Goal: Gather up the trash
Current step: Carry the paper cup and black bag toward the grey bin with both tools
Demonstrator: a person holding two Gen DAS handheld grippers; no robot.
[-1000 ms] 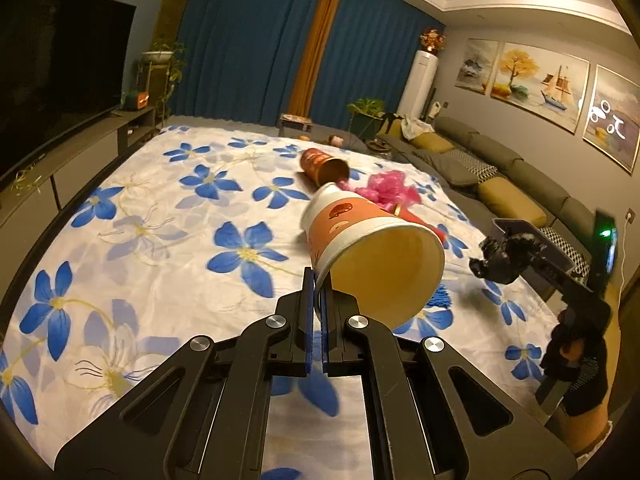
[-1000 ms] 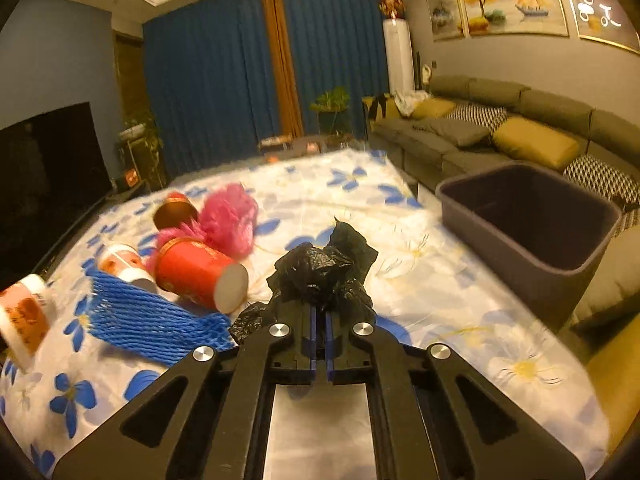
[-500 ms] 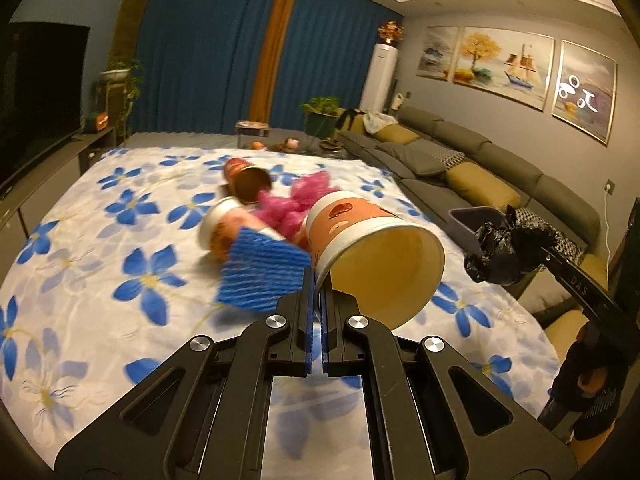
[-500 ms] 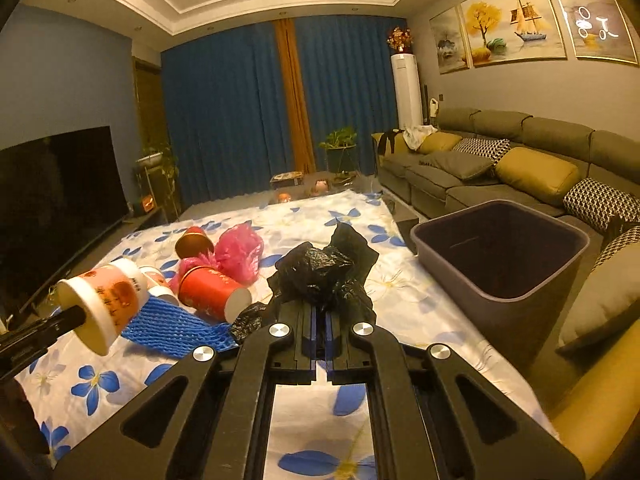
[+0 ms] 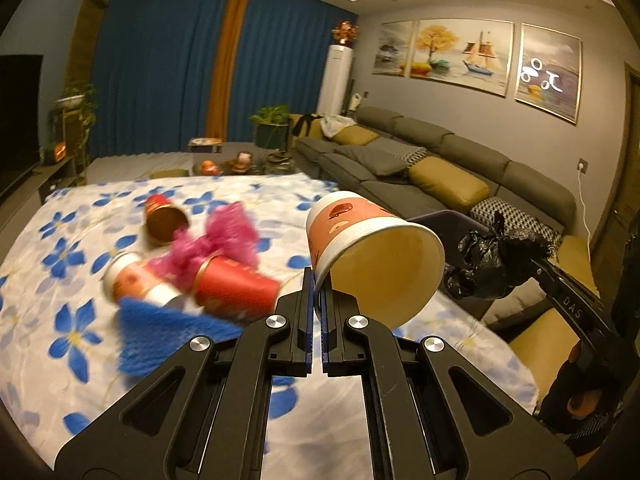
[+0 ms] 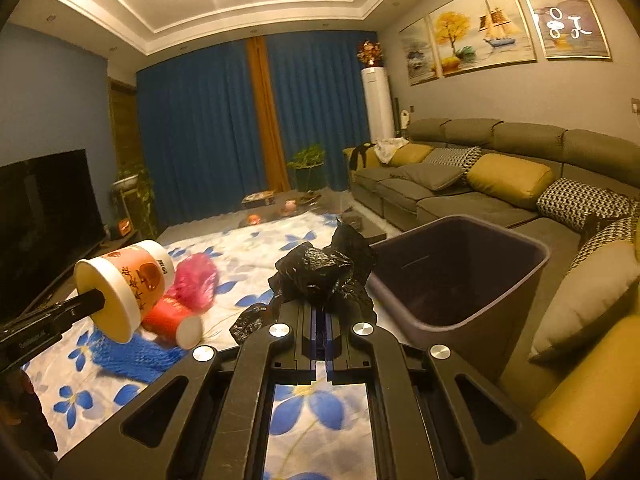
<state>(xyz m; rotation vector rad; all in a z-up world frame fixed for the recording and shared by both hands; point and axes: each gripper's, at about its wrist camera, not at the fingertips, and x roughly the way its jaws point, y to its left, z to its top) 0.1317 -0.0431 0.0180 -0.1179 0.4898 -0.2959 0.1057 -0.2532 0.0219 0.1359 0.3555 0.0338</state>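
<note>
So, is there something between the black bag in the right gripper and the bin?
Nothing visible. The black bag, pinched in the right gripper, hangs beside the bin, whose open mouth is unobstructed.

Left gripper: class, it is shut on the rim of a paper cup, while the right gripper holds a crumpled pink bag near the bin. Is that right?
One detail is wrong: the bag in the right gripper is black, not pink, as the right wrist view shows. The rest stands: the left gripper is shut on the rim of the cup, and the bin is close by.
</note>
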